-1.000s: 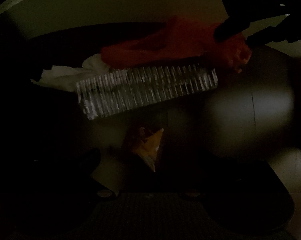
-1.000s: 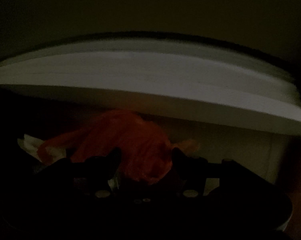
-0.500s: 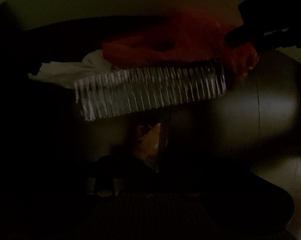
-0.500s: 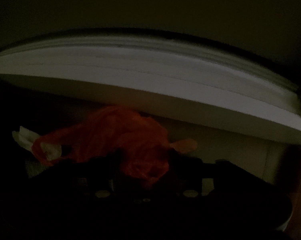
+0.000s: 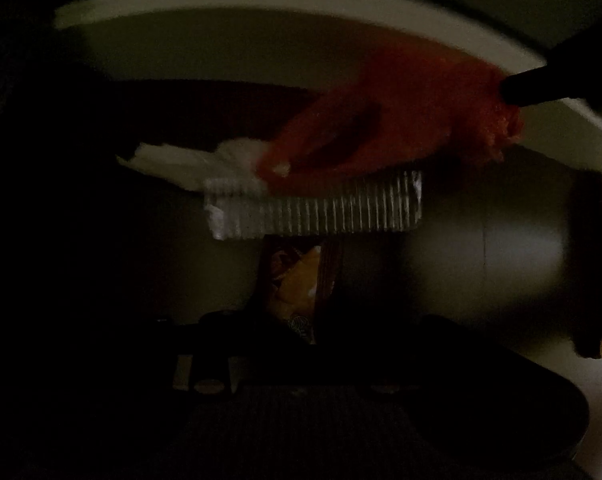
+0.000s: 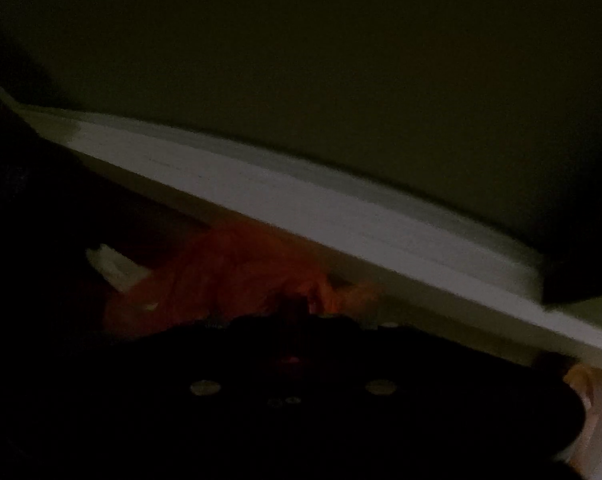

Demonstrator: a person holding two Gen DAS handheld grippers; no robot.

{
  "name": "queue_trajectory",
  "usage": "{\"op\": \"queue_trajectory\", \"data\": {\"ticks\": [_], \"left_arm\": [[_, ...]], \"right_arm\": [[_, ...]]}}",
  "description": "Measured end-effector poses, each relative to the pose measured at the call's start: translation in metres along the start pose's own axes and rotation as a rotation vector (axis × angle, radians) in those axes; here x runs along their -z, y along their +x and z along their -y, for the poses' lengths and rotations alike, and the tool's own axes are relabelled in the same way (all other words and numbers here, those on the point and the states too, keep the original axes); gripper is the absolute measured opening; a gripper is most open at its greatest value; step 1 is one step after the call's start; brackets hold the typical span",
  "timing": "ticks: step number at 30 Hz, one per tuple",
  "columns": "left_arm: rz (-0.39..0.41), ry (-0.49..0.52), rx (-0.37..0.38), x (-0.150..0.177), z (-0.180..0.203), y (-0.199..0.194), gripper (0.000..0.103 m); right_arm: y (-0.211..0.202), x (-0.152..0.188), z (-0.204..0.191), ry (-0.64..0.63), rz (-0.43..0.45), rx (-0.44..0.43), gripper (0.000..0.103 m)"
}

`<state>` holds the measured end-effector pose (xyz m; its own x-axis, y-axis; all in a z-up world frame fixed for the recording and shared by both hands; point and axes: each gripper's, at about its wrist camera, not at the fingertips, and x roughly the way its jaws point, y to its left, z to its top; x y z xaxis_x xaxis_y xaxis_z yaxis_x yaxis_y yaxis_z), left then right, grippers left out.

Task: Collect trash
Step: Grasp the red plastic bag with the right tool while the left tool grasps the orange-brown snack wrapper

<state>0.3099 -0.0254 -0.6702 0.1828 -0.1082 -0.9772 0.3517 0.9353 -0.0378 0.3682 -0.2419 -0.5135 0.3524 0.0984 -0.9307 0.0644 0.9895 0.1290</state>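
Pickup step: right tool (image 6: 297,306) is pinched on the red plastic bag (image 5: 401,120), far right by the white baseboard (image 6: 341,216). Left tool (image 5: 297,320) has a brown-orange snack wrapper (image 5: 301,280) between its fingers; can't tell if it's clamped. Ribbed clear plastic tray (image 5: 317,208) and white tissue (image 5: 189,160) lie on the floor near the bag. Next, probably: open the bag and drop the wrapper in.

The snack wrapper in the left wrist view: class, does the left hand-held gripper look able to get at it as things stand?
Probably yes. The snack wrapper lies directly ahead of the left hand-held gripper, nothing between them. The ribbed clear tray sits beyond it, out of the way. The dim picture hides how the jaws stand.
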Motion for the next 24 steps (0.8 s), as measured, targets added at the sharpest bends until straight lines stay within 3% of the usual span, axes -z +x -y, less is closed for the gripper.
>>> {"op": "queue_trajectory", "data": {"ticks": [4,8,9,11,16,17,24], "left_arm": [[0.029,-0.026,-0.004,0.002,-0.010,-0.039,0.033],[0.065,-0.053,0.001,-0.001,-0.016,-0.074,0.033],[0.074,-0.060,0.002,0.000,-0.018,-0.082,0.033],[0.086,-0.074,0.000,0.001,-0.021,-0.092,0.033],[0.090,-0.119,-0.010,0.005,-0.020,-0.092,0.033],[0.082,-0.137,-0.004,0.006,-0.022,-0.088,0.033],[0.009,-0.178,0.028,0.011,-0.026,-0.052,0.033]], "right_arm": [[-0.051,-0.005,-0.008,-0.080,0.057,-0.035,0.000],[-0.085,-0.004,-0.019,-0.170,0.057,-0.051,0.000],[-0.085,-0.004,-0.019,-0.180,0.052,-0.048,0.005],[-0.077,-0.003,-0.015,-0.172,0.017,-0.064,0.017],[-0.036,0.015,-0.014,-0.171,-0.069,-0.093,0.035],[-0.027,0.019,-0.014,-0.182,-0.092,-0.103,0.044],[0.049,0.041,-0.018,-0.312,-0.233,-0.095,0.049]]}}
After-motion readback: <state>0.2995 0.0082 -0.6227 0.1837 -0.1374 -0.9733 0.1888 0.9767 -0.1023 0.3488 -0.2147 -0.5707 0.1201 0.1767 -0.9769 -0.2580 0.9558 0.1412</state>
